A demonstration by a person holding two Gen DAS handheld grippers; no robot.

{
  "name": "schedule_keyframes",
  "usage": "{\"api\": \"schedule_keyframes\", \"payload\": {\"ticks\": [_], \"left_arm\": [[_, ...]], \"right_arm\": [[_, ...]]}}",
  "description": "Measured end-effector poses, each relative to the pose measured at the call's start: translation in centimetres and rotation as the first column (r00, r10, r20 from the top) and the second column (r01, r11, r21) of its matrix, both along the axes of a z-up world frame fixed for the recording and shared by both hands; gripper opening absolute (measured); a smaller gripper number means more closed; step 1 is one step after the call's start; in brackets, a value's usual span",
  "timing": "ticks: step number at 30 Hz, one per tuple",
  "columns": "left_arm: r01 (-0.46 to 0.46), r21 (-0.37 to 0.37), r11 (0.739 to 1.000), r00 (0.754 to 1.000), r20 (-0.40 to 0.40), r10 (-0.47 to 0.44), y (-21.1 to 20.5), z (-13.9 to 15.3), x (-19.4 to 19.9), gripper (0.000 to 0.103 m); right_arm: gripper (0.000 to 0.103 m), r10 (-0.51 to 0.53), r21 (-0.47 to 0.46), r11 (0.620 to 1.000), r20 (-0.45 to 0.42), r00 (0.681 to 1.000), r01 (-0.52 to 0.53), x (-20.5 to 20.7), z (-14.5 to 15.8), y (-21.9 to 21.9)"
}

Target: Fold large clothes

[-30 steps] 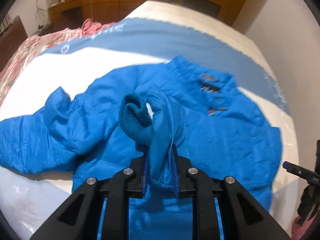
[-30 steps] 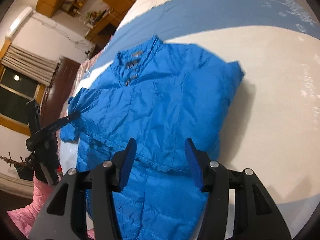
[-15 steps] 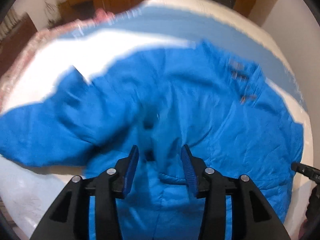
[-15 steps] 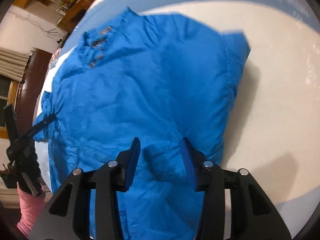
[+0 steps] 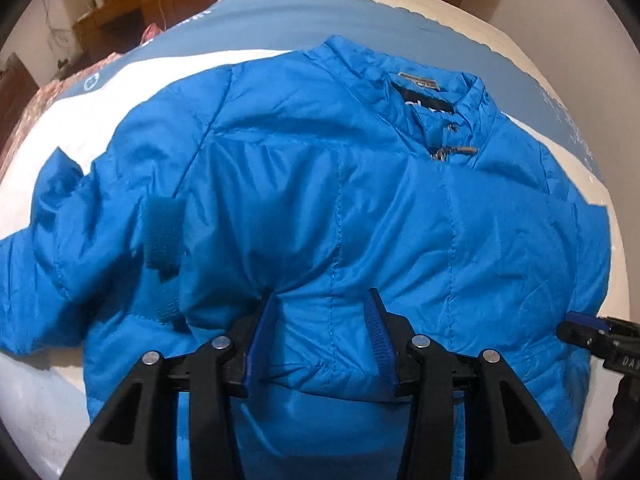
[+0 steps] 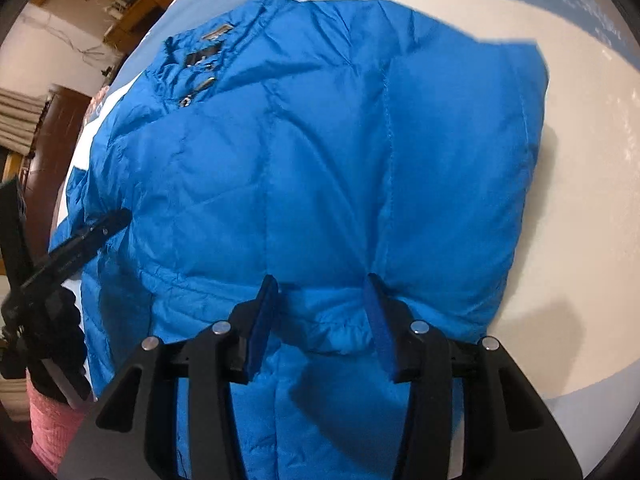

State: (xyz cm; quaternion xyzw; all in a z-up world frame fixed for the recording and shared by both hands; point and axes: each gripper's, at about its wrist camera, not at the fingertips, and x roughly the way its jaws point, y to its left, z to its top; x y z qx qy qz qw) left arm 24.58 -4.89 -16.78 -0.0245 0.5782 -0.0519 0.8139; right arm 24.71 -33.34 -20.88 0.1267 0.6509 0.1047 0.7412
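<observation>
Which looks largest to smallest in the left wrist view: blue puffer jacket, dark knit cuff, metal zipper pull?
1. Blue puffer jacket, filling most of the view.
2. Dark knit cuff, a small patch lying on it.
3. Metal zipper pull below the collar, smallest, though it lies farther from the camera.

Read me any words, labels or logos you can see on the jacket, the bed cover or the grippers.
"DA": white letters on the right gripper, cut off by the picture edge.
Collar labels on the blue jacket: too blurred to read.
Round white logo and print on the bed cover: too small to read.
</observation>
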Motion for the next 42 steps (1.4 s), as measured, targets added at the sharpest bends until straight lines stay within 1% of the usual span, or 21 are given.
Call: {"api": "schedule_keyframes", "payload": {"ticks": [5,7,8,9,11,12,14,16,18,20,23,24,25,27,28,31,33,36,37,40,42], "left_arm": [[0.007,0.007,1.000,1.000,0.008,-0.007,-0.3,-0.1,-0.2,0.046],[0.005,-0.019,1.000,1.000,-0.002,-0.005,0.3,1.1,-0.5,0.046],[-0.004,-0.039,0.999,1.000,0.009,0.004,1.0,2.0,-0.8,0.046],[-0.011,-0.055,0.998,0.999,0.030,0.013,2.0,3.2,-1.2,0.047],[-0.027,-0.064,0.998,0.997,0.069,0.032,4.4,5.6,-2.4,0.059],[-0.040,-0.062,0.997,0.995,0.084,0.045,6.0,6.4,-2.9,0.059],[-0.094,-0.034,0.995,0.991,0.096,0.097,10.3,7.5,-4.6,0.062],[-0.155,0.014,0.988,0.985,0.077,0.154,14.3,7.6,-5.6,0.064],[-0.254,0.068,0.965,0.967,0.057,0.250,20.0,7.0,-6.7,0.064],[-0.347,0.105,0.932,0.938,0.035,0.345,25.4,6.4,-8.0,0.064],[-0.476,0.132,0.870,0.878,0.006,0.479,32.9,5.1,-9.8,0.064],[-0.516,0.129,0.847,0.854,0.000,0.521,35.3,4.8,-10.4,0.064],[-0.540,0.121,0.833,0.839,-0.005,0.545,36.7,4.7,-10.8,0.064],[-0.607,0.076,0.791,0.792,-0.027,0.610,40.6,3.9,-11.4,0.068],[-0.644,0.066,0.762,0.762,-0.033,0.646,42.5,3.5,-11.7,0.069],[-0.717,0.021,0.697,0.695,-0.057,0.716,46.5,2.1,-12.4,0.069],[-0.748,-0.012,0.663,0.662,-0.078,0.745,48.5,1.3,-12.6,0.070],[-0.767,-0.062,0.639,0.641,-0.110,0.759,50.5,0.0,-12.5,0.078],[-0.772,-0.077,0.630,0.635,-0.102,0.766,50.9,-0.1,-12.3,0.080],[-0.774,-0.089,0.627,0.633,-0.074,0.770,51.1,0.0,-12.2,0.081],[-0.784,-0.105,0.611,0.619,-0.069,0.782,51.3,-0.1,-11.9,0.079]], "right_arm": [[0.045,0.000,-0.062,0.998,0.000,1.000,0.000,0.2,0.1,1.0],[0.046,-0.022,-0.066,0.998,-0.002,1.000,0.022,0.0,1.3,0.9],[0.048,-0.023,-0.057,0.998,0.036,0.999,0.025,-0.5,2.8,1.0],[0.050,-0.021,-0.051,0.998,0.061,0.998,0.024,-0.9,3.9,1.2],[0.054,-0.014,-0.063,0.998,0.087,0.996,0.019,-1.7,5.8,1.8],[0.054,-0.010,-0.082,0.996,0.093,0.996,0.017,-2.3,6.8,2.3],[0.054,-0.003,-0.103,0.995,0.103,0.995,0.013,-3.2,7.8,3.2],[0.054,0.000,-0.129,0.992,0.097,0.995,0.012,-3.6,8.0,4.0],[0.054,0.003,-0.144,0.989,0.096,0.995,0.011,-4.1,8.1,4.6],[0.054,0.011,-0.158,0.987,0.095,0.995,0.005,-4.3,8.1,5.8],[0.054,0.024,-0.189,0.982,0.098,0.995,-0.005,-4.6,8.4,7.3],[0.054,0.030,-0.197,0.980,0.097,0.995,-0.010,-4.6,8.4,7.7],[0.054,0.031,-0.201,0.979,0.095,0.995,-0.011,-4.5,8.4,8.1],[0.054,0.028,-0.208,0.978,0.089,0.996,-0.009,-4.3,8.2,8.6],[0.054,0.030,-0.214,0.977,0.088,0.996,-0.010,-4.1,8.2,8.9],[0.054,0.033,-0.231,0.973,0.083,0.996,-0.013,-4.1,8.2,9.6],[0.054,0.036,-0.244,0.970,0.079,0.996,-0.015,-4.0,8.2,9.9],[0.054,0.028,-0.256,0.967,0.074,0.997,-0.008,-4.0,8.2,10.0],[0.054,0.024,-0.260,0.966,0.075,0.997,-0.003,-4.1,8.3,10.0],[0.054,0.018,-0.271,0.963,0.074,0.997,0.003,-4.2,8.4,10.0],[0.054,0.013,-0.279,0.960,0.071,0.997,0.007,-4.2,8.3,9.9]]}}
